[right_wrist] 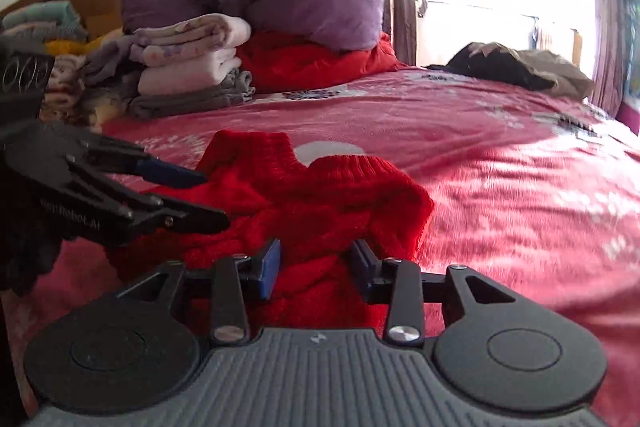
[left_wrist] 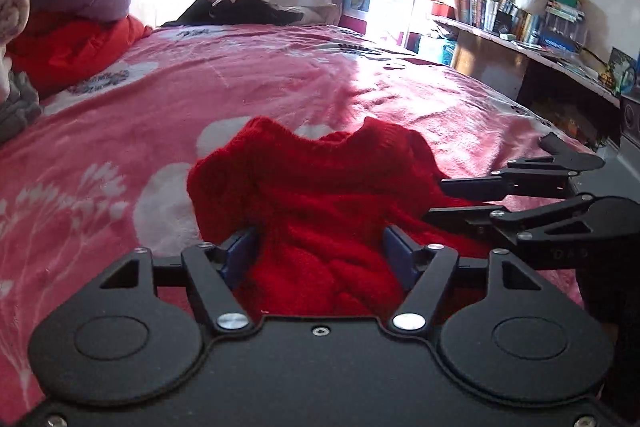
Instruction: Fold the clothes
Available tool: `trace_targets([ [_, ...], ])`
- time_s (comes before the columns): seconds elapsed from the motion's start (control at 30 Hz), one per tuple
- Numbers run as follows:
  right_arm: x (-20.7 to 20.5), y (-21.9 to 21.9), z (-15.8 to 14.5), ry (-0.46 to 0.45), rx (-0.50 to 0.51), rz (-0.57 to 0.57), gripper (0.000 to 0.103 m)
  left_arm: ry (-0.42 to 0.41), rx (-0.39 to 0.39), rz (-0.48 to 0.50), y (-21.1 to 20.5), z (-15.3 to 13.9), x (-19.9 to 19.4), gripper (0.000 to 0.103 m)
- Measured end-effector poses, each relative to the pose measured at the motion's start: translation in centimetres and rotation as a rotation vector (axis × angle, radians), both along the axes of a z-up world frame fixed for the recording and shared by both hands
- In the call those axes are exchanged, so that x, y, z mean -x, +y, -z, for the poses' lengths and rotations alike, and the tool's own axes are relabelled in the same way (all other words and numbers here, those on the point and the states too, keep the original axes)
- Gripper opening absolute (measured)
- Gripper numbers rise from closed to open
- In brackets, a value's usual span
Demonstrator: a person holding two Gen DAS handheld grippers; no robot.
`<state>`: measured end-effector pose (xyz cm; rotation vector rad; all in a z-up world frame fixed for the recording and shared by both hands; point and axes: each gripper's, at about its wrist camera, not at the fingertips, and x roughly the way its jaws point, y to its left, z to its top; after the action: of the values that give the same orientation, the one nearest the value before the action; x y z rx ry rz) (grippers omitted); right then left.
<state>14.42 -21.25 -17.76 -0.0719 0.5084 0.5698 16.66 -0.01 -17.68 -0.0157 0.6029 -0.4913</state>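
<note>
Right wrist: folded stack beyond sweater

Both wrist cameras are looking low and close across the bed. Both are sharing the red sweater, each catching the other gripper.

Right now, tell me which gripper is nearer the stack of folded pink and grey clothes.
Left. The left gripper is on the side of the red sweater facing the folded stack; the right gripper is on the sweater's far side from it.
</note>
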Motion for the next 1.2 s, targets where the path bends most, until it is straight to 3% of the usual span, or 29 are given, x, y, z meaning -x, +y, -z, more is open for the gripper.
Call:
trace_targets([
  [0.13, -0.5, -0.4, 1.3, 0.009, -0.036, 0.005, 0.042, -0.006, -0.009, 0.008, 0.0, 0.0, 0.0, 0.075],
  [0.27, 0.0, 0.1, 1.0, 0.000, -0.005, 0.011, 0.042, -0.018, -0.028, 0.019, -0.2, -0.6, 0.5, 0.075],
  [0.4, 1.5, -1.0, -1.2, -0.018, -0.080, 0.080, 0.047, -0.090, 0.054, -0.021, 1.2, -4.4, 3.2, 0.074],
  [0.43, 2.1, -1.4, -1.8, -0.030, -0.110, 0.111, 0.057, -0.093, 0.089, -0.051, 1.8, -4.8, 3.8, 0.074],
  [0.5, 2.8, -2.7, -1.9, -0.012, -0.175, 0.179, 0.071, -0.053, 0.181, -0.120, 3.2, -5.0, 4.2, 0.074],
  [0.7, 1.2, -5.4, 0.1, 0.243, -0.436, 0.265, 0.073, 0.153, 0.437, -0.255, 5.6, -3.1, 3.5, 0.074],
  [0.83, -0.1, -5.8, 2.2, 0.412, -0.607, 0.300, 0.078, 0.296, 0.568, -0.323, 6.4, -0.8, 2.6, 0.074],
  [0.93, -0.6, -5.6, 3.7, 0.479, -0.663, 0.328, 0.081, 0.377, 0.632, -0.364, 6.8, 0.9, 2.1, 0.074],
  [1.03, -1.0, -5.7, 4.4, 0.492, -0.714, 0.336, 0.083, 0.405, 0.703, -0.377, 7.3, 1.9, 1.8, 0.074],
  [1.2, -1.8, -4.1, 4.3, 0.472, -0.654, 0.303, 0.087, 0.435, 0.685, -0.385, 6.3, 2.1, 1.0, 0.071],
])
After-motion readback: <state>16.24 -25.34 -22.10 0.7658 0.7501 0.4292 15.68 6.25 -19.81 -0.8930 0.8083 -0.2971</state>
